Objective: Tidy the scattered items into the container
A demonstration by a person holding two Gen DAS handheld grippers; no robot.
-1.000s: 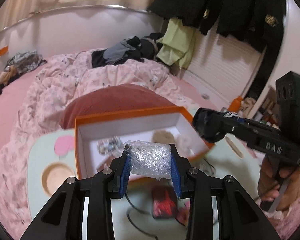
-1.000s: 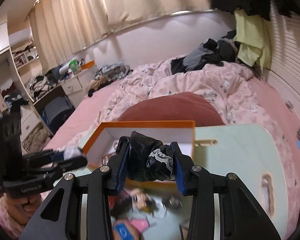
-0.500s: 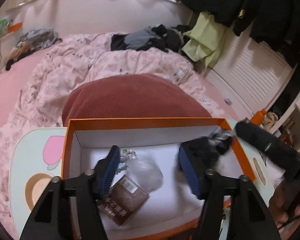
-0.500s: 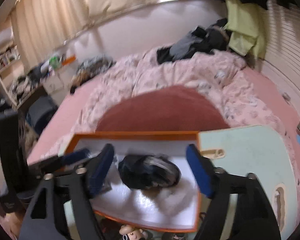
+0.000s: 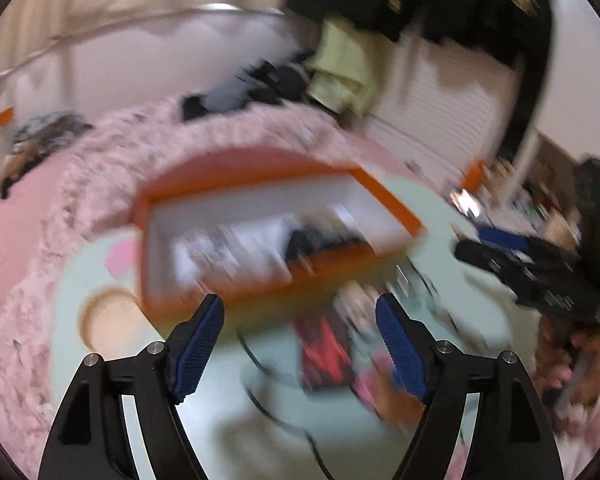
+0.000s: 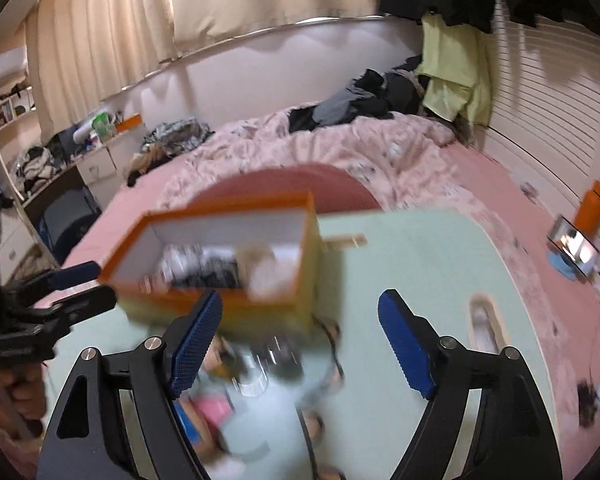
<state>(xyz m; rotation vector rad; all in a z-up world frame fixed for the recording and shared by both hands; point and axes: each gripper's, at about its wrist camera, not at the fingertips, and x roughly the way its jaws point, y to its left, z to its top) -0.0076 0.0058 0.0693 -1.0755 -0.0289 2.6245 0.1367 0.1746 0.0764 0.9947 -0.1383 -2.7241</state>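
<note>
The orange box [image 5: 388, 204] with white walls stands on the pale green table [image 5: 112, 256]; a black cloth [image 5: 320, 240] and other blurred items lie inside it. My left gripper [image 5: 300, 300] hangs in front of the box's near wall, its jaws opening and nothing between them. My right gripper [image 6: 300, 296] is open and empty, also just short of the box [image 6: 228, 204]. Each gripper shows in the other's view, the right gripper [image 5: 472, 244] to the right and the left gripper [image 6: 100, 282] to the left. A red-and-black packet [image 5: 324, 352], a pink item [image 6: 212, 408] and a black cable [image 5: 260, 368] lie scattered on the table below the fingers.
The table sits on a bed with a pink quilt [image 6: 340, 148] and a dark red cushion [image 6: 292, 180] behind the box. A round recess [image 5: 108, 320] and a slot [image 6: 484, 320] are cut into the tabletop. A phone on a stand [image 6: 572, 240] is at the right.
Both grippers opened over the box, leaving the bubble-wrap bundle and the black cloth inside. Both then drew back toward the near side of the table.
</note>
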